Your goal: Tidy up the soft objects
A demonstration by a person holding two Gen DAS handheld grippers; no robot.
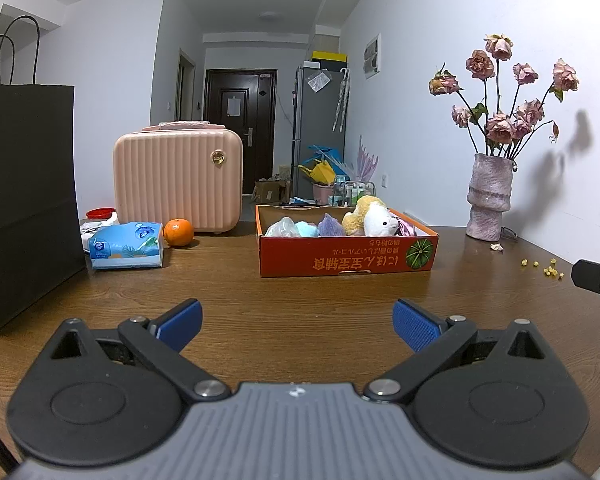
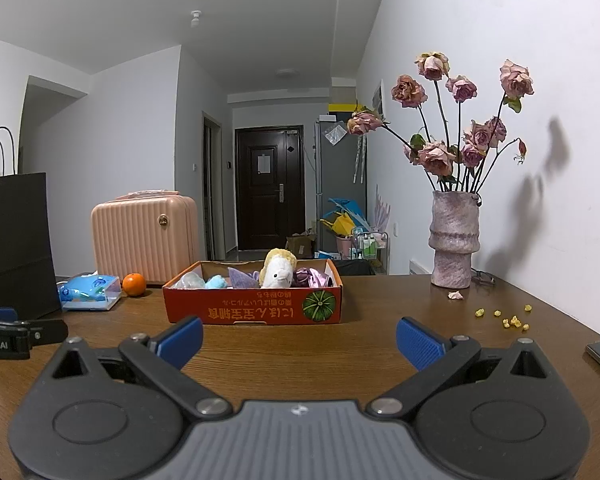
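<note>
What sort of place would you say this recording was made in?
Most likely a lived-in flat: a wooden table with a vase of dried roses, a dark entrance door down the hallway, and a grey fridge.

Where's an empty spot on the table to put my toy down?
Bare wood lies between the orange box and both open grippers. Another patch sits between the box and the vase. It's crowded by the tissue pack, orange and black bag.
</note>
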